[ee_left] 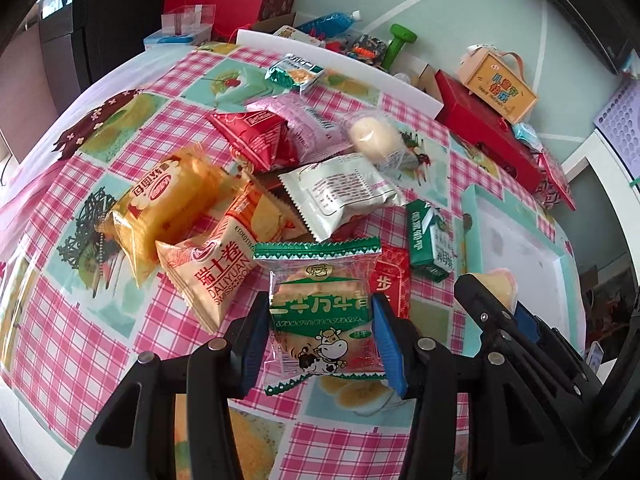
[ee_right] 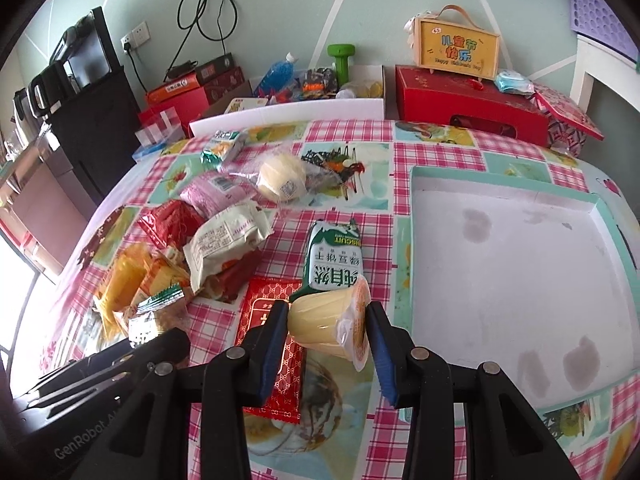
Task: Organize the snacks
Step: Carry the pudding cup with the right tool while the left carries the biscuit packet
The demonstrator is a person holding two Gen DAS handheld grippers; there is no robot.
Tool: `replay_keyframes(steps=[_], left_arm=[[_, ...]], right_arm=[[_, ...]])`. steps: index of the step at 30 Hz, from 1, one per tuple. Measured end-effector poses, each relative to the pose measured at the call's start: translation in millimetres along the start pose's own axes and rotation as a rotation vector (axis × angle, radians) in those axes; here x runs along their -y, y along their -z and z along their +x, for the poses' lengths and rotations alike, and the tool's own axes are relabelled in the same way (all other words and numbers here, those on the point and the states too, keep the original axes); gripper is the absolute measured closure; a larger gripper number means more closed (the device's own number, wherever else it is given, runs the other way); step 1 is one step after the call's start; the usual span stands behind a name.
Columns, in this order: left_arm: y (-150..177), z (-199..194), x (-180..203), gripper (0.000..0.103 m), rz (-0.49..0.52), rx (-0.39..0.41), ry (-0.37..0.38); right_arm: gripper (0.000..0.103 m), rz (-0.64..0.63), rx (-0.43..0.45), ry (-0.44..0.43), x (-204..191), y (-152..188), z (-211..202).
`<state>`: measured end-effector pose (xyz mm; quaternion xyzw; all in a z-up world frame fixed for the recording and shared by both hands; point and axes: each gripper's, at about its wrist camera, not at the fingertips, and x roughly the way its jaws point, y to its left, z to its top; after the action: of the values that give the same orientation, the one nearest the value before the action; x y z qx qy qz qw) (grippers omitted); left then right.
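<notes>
My left gripper (ee_left: 320, 332) is shut on a green-and-clear biscuit packet with a cartoon cow (ee_left: 324, 312), held above the checked tablecloth. My right gripper (ee_right: 328, 332) is shut on a yellow jelly cup (ee_right: 324, 320), held just left of the teal-rimmed white tray (ee_right: 504, 200). The right gripper with the cup also shows in the left wrist view (ee_left: 496, 292). A pile of snack packets (ee_left: 248, 184) lies on the table: orange, peach, white, red and pink ones, plus a round white bun (ee_right: 282, 180). A green biscuit packet (ee_right: 334, 256) and a flat red packet (ee_right: 272, 356) lie under the right gripper.
Red gift boxes (ee_right: 468, 104), a yellow handled box (ee_right: 456, 46), a green dumbbell (ee_right: 342, 58) and a white cardboard box (ee_right: 288, 114) line the far table edge. A black cabinet (ee_right: 92, 120) stands at the left.
</notes>
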<state>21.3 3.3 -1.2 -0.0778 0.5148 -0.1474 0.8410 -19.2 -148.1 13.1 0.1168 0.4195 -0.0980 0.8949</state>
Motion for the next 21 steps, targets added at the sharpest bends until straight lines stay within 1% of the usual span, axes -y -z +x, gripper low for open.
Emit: replay_keyframes(steps=[3, 6, 10, 14, 21], left_arm=[[-2.9, -0.6, 9.6, 0.052, 0.026, 0.021, -0.005], [-5.3, 1.1, 20.8, 0.052, 0.054, 0.030, -0.003], [-12.2, 1.5, 46.0, 0.052, 0.099, 0.042, 0.045], [-19.6, 4.5, 84.5, 0.052, 0.184, 0.071, 0.069], [-29.4, 18.5, 151.7, 0.052, 0.303, 0.070, 0.125]], right_arm=[[0.060, 0.030, 0.016, 0.001, 8.4, -4.2, -4.7], [0.060, 0.055, 0.043, 0.026, 19.8, -9.7, -10.5], [0.060, 0.102, 0.075, 0.071, 42.0, -17.2, -16.9], [0.060, 0.172, 0.092, 0.111, 72.1, -23.0, -21.6], [0.060, 0.299, 0.119, 0.170, 131.1, -28.7, -30.1]])
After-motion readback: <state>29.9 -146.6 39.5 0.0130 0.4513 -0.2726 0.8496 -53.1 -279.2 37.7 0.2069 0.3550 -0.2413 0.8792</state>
